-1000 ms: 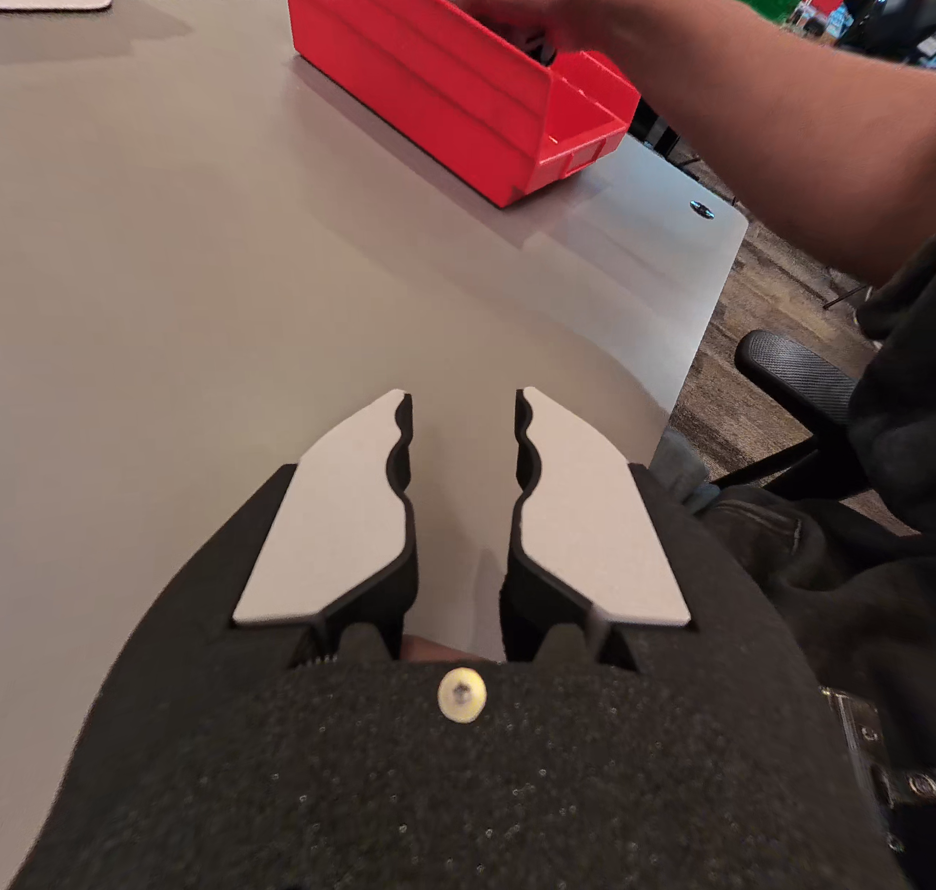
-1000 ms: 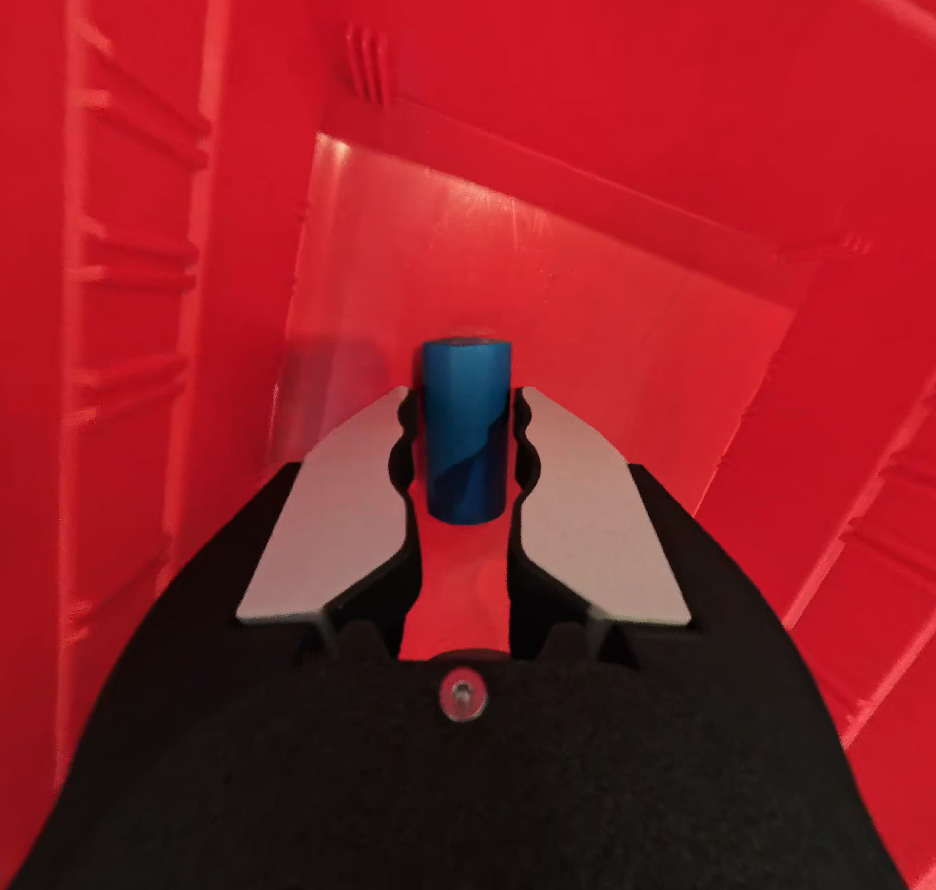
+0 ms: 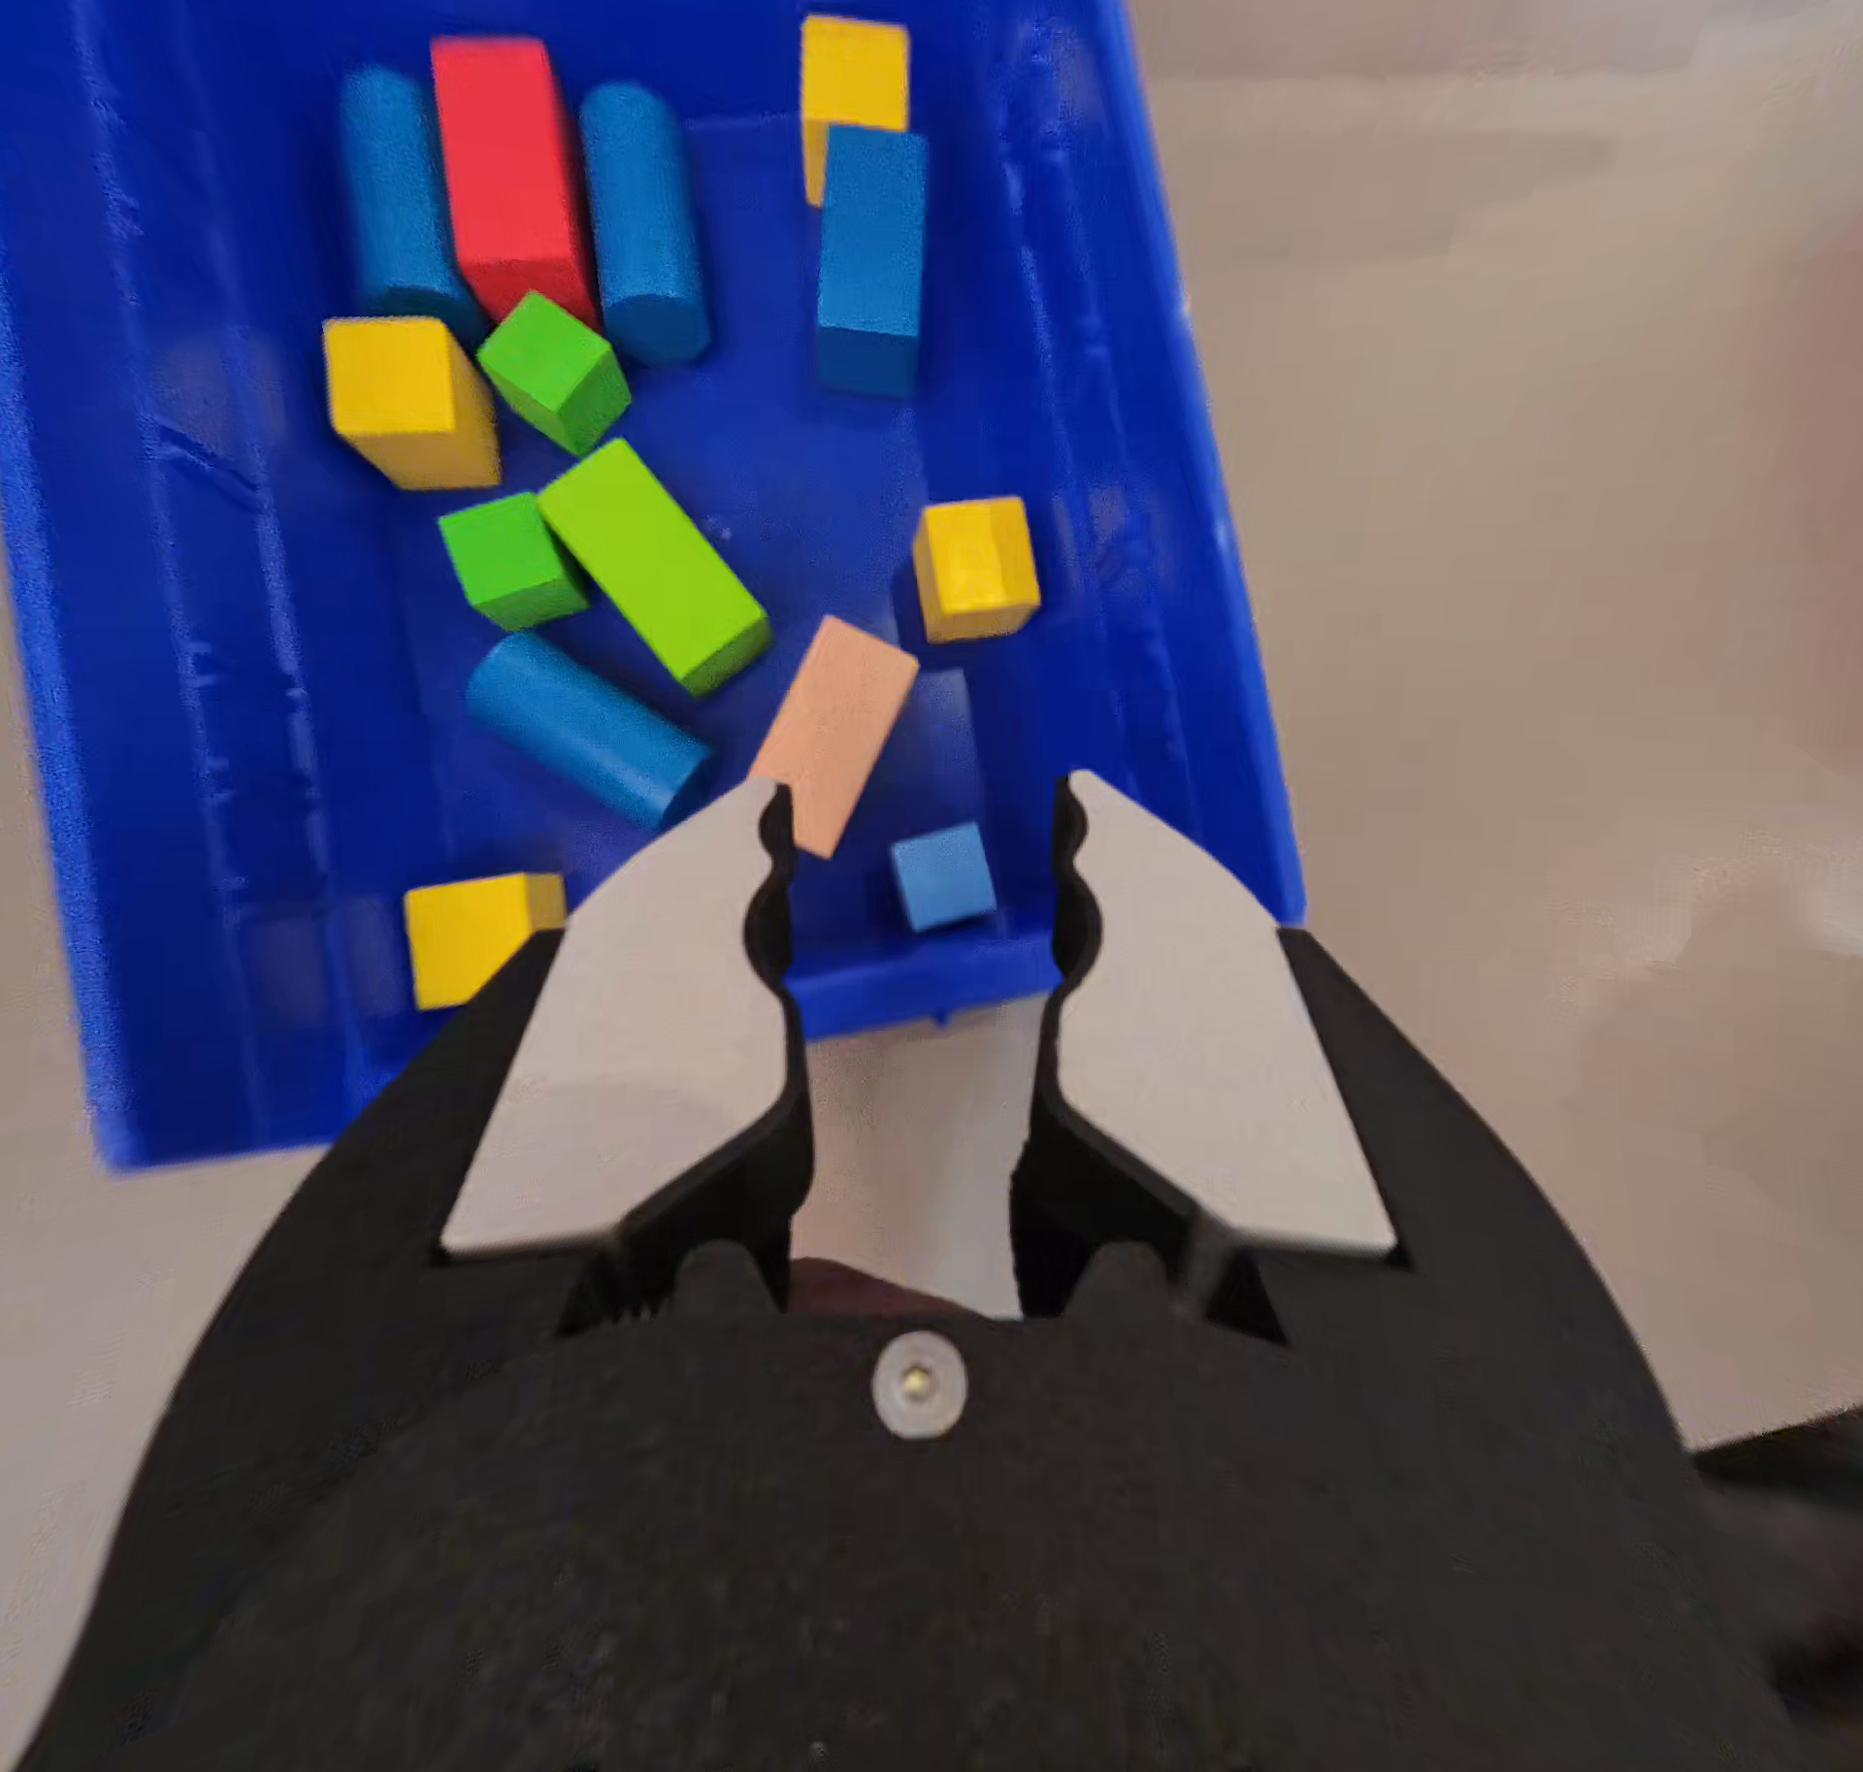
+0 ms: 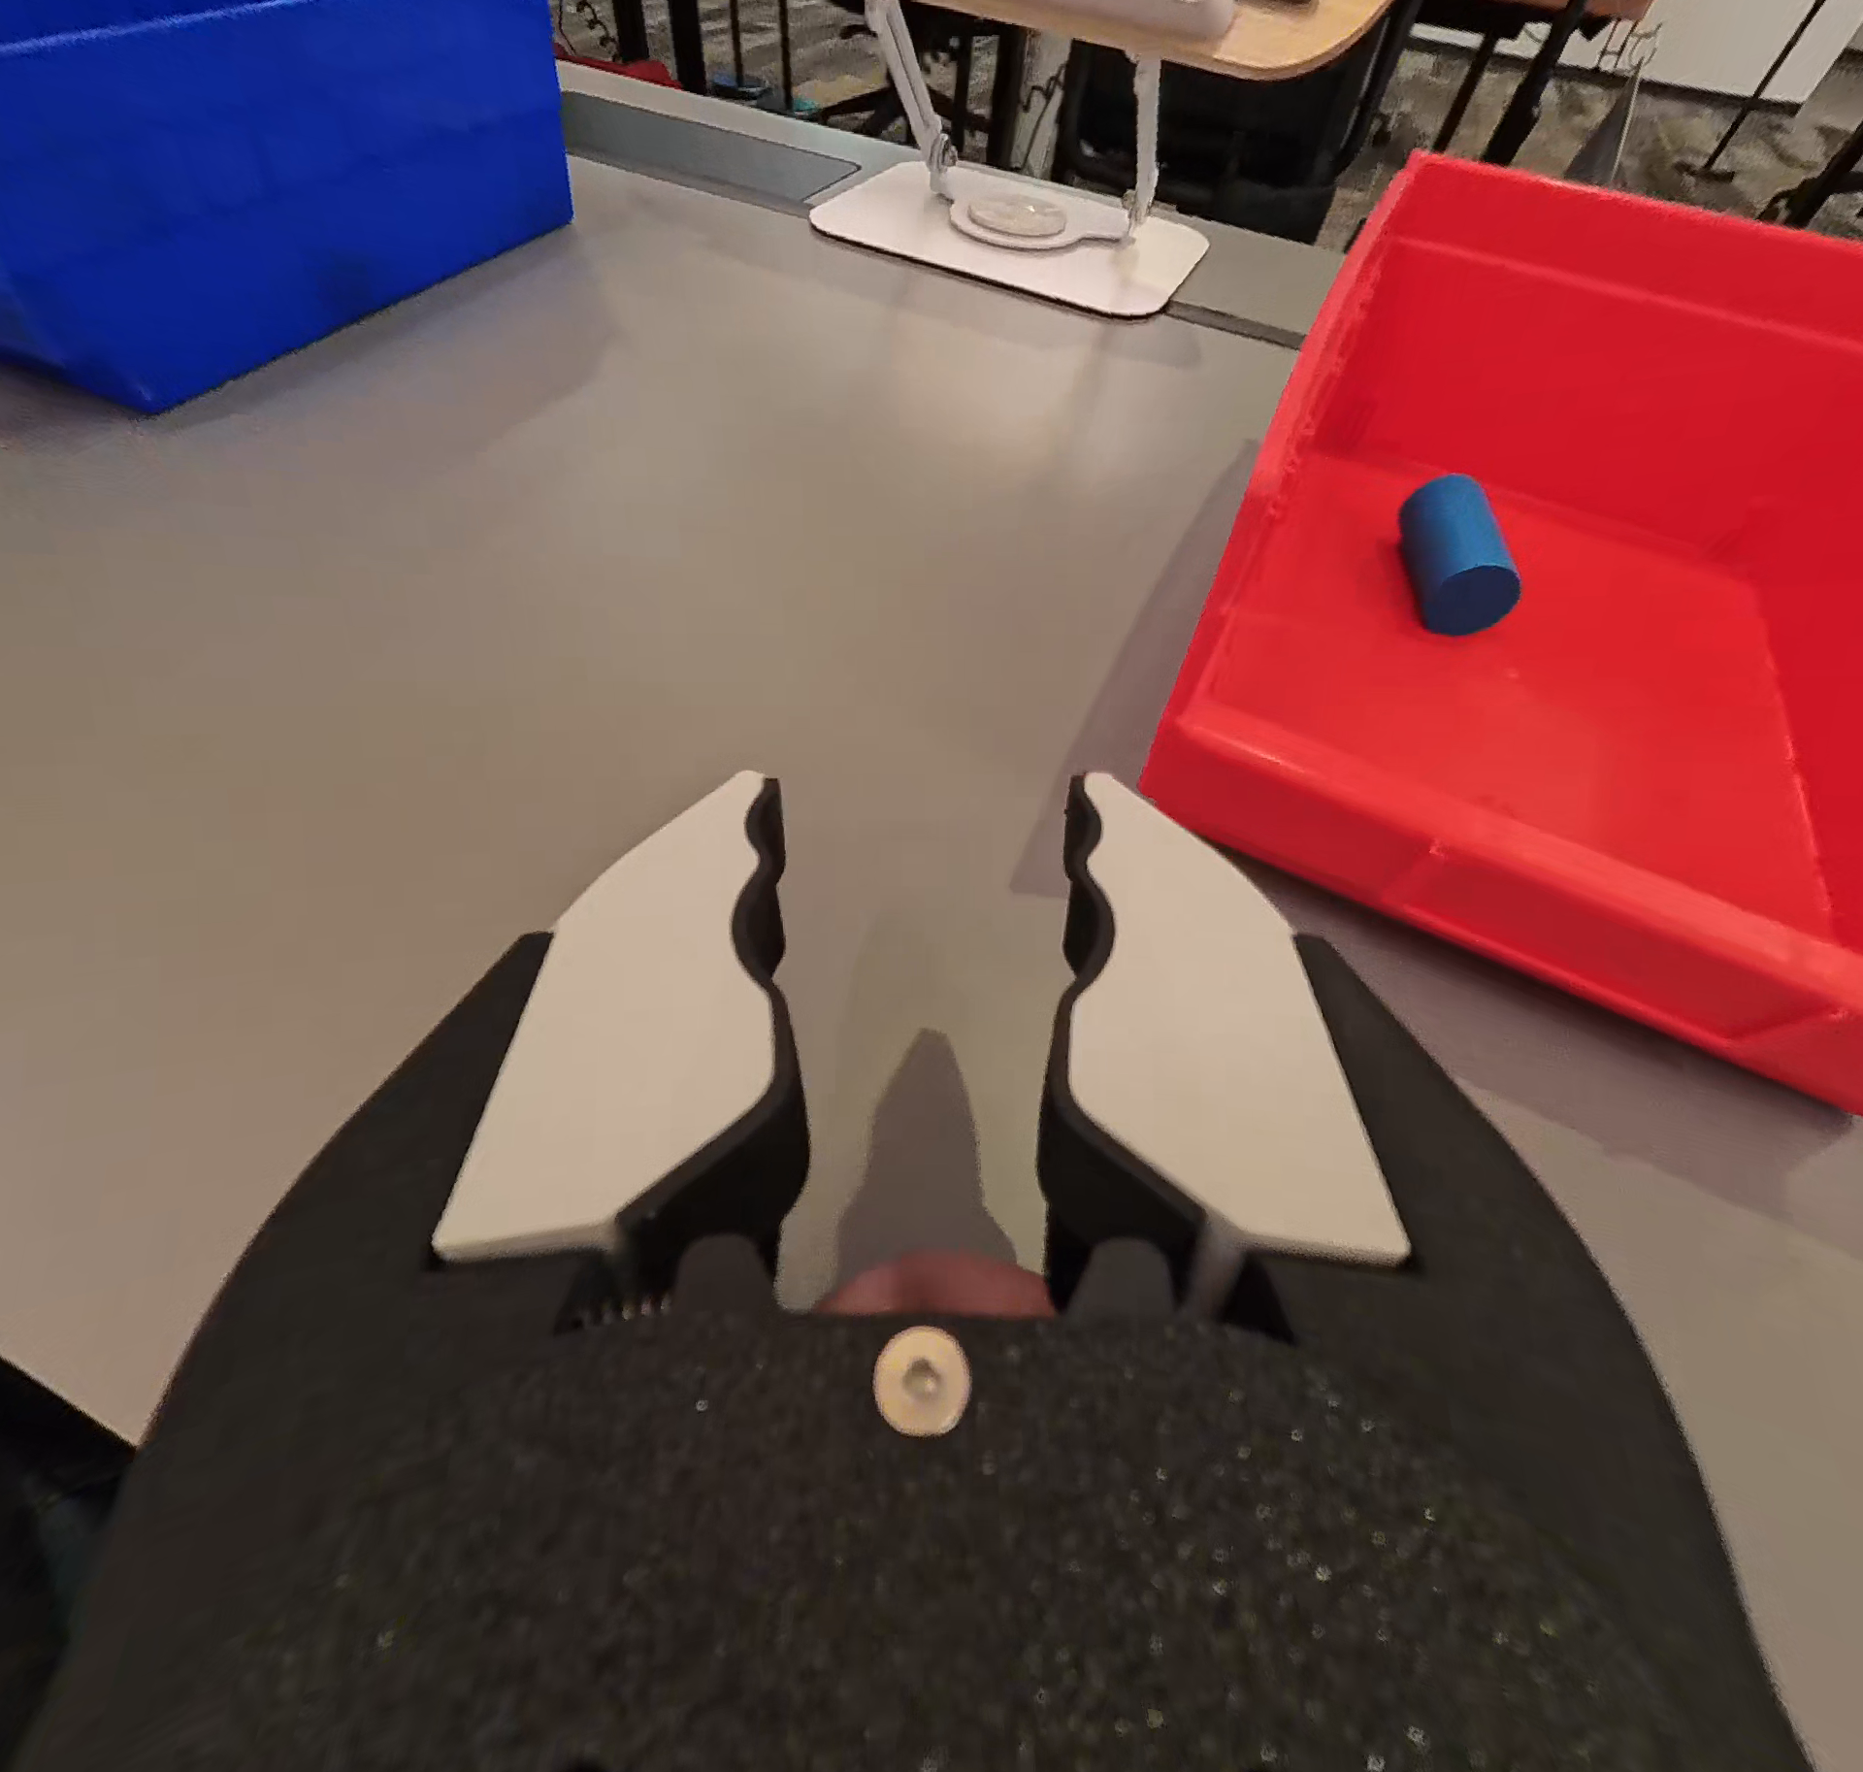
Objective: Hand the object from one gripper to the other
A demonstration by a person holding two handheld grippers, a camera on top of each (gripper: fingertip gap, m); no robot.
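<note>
In the left wrist view my left gripper is open and empty, hanging above the near end of a blue bin. The bin holds several coloured blocks: a tan block just past the fingertips, a small blue cube, a yellow cube, a long green block and blue cylinders. In the right wrist view my right gripper is open and empty above the grey table. A blue cylinder lies on its side in the red bin to the right.
The blue bin stands at the back left of the table in the right wrist view. A white stand base sits at the table's far edge, with another desk and chair legs behind it.
My right gripper has let go of the blue cylinder and pulled back out of the red bin. My left gripper has swung from the bare table to above the blue bin and opened wider.
</note>
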